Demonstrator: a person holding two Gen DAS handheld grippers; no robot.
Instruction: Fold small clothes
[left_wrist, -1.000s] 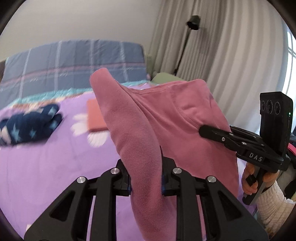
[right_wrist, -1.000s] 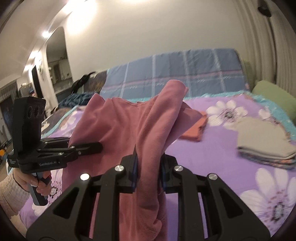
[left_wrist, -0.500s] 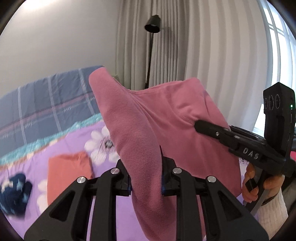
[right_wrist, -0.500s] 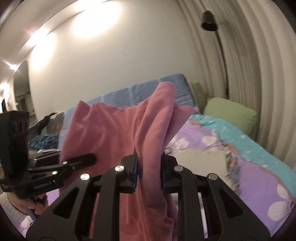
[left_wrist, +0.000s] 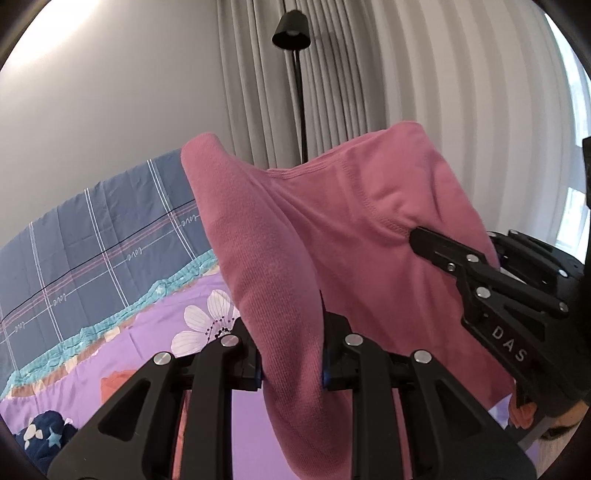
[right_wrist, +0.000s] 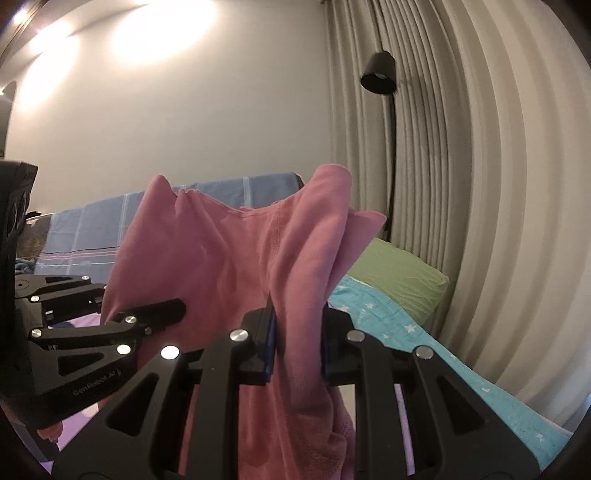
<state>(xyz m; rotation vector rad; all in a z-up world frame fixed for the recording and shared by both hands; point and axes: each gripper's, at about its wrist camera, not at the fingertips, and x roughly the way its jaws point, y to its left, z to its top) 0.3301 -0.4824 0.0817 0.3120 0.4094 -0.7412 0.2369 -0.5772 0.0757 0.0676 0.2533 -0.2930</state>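
Observation:
A pink garment (left_wrist: 332, 229) hangs in the air between both grippers, above the purple flowered bed. My left gripper (left_wrist: 291, 354) is shut on one top corner of it. My right gripper (right_wrist: 297, 343) is shut on the other top corner. The pink garment (right_wrist: 229, 266) sags between them and drapes down out of view. The right gripper also shows in the left wrist view (left_wrist: 428, 240), pinching the cloth at the right. The left gripper shows in the right wrist view (right_wrist: 173, 308), at the left.
The purple flowered bedspread (left_wrist: 155, 354) lies below. An orange folded piece (left_wrist: 114, 384) and a navy star-print garment (left_wrist: 44, 435) lie on it at lower left. A green pillow (right_wrist: 399, 277), a black floor lamp (right_wrist: 380, 74) and grey curtains stand behind.
Both grippers have lifted and tilted upward with the pink garment, swinging toward the curtains. The bed has dropped lower in both views. The grips are unchanged.

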